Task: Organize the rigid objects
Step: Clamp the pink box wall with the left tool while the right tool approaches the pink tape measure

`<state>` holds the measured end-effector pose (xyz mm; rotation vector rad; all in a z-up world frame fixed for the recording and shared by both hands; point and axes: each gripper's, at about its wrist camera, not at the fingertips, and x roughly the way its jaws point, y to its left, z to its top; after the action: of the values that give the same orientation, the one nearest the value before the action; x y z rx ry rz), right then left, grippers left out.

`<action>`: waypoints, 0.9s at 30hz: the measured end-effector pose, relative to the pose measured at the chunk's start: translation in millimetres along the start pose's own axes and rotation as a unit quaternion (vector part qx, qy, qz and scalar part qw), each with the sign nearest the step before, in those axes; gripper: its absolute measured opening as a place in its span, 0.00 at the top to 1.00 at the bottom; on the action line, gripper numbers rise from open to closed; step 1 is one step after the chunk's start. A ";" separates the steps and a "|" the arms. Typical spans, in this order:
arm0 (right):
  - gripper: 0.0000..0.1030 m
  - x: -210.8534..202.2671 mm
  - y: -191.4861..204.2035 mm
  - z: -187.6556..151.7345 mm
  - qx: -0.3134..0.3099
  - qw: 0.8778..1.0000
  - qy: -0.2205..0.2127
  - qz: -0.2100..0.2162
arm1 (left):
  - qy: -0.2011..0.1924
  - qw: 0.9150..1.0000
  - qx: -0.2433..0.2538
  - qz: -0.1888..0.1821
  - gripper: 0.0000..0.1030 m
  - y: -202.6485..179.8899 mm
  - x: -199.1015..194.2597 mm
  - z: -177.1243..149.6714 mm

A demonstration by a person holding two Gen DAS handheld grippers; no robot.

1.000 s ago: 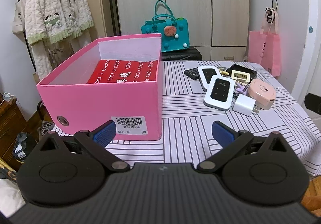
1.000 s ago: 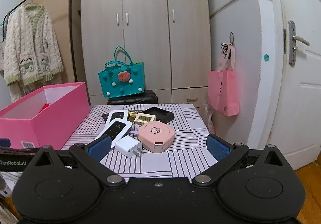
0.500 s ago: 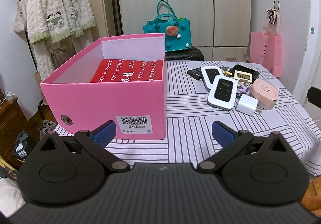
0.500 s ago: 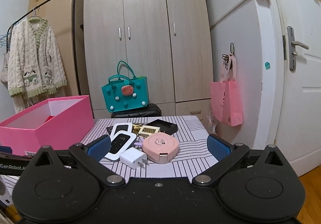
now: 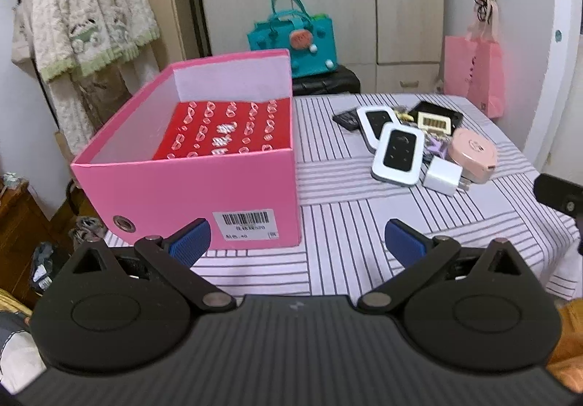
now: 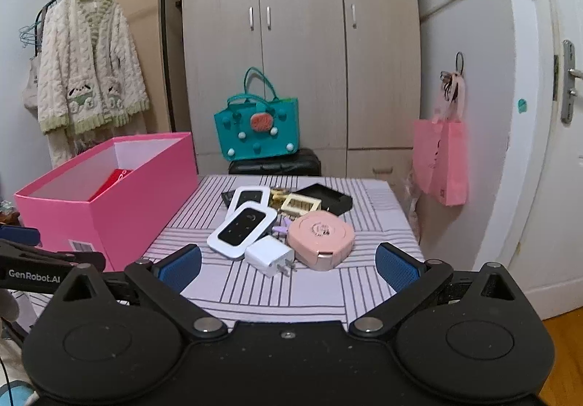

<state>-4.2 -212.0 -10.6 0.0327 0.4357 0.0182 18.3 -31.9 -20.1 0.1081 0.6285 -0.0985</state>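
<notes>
An open pink box (image 5: 189,184) (image 6: 109,209) stands on the left of the striped table, with a red packet (image 5: 226,129) inside. A pile of small items lies to its right: two white pocket routers (image 6: 242,227) (image 5: 399,154), a white charger plug (image 6: 269,255) (image 5: 442,174), a round pink case (image 6: 320,238) (image 5: 472,154), a cream frame (image 6: 300,204) and a black tray (image 6: 326,198). My left gripper (image 5: 297,242) is open and empty, before the box's front. My right gripper (image 6: 288,265) is open and empty, just short of the plug.
The striped table (image 6: 291,289) ends close beyond the pile at right. A teal bag (image 6: 258,129) sits on a black case behind the table. A pink bag (image 6: 442,158) hangs on the right wall. A coat rack (image 6: 87,67) stands at left.
Both grippers have risen and tilted down, so the box's inside and the pile show more from above. The right gripper has come closer to the pile. Nothing on the table has moved.
</notes>
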 end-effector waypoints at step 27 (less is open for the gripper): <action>0.04 50.3 -8.2 44.5 0.048 0.997 0.054 0.039 | 0.001 0.992 0.077 -0.096 0.01 96.7 -5.2 89.7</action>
<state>60.3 -220.2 8.2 0.1436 0.5426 0.0763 78.3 52.5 61.9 0.1968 0.6311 -0.3322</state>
